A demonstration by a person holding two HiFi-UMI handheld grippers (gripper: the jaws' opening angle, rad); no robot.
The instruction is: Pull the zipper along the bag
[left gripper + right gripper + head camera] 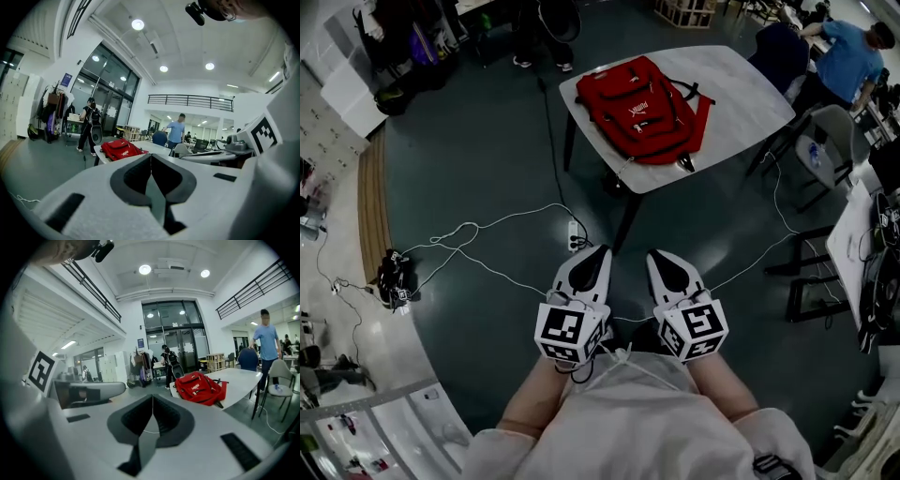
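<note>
A red backpack (pixel 645 111) lies flat on a white table (pixel 741 89) well ahead of me. It shows again in the left gripper view (pixel 121 149) and the right gripper view (pixel 200 387). Both grippers are held close to my body, far short of the table. My left gripper (pixel 600 251) is shut with nothing between its jaws, tips meeting in its own view (pixel 151 155). My right gripper (pixel 656 255) is also shut and empty, jaws touching (pixel 152 397). No zipper pull can be made out at this distance.
White cables (pixel 487 248) and a power strip (pixel 575 236) trail over the dark floor between me and the table. A grey chair (pixel 830 141) stands right of the table. A person in a blue shirt (pixel 851 54) is beyond it. Another desk (pixel 853 244) lies at the right.
</note>
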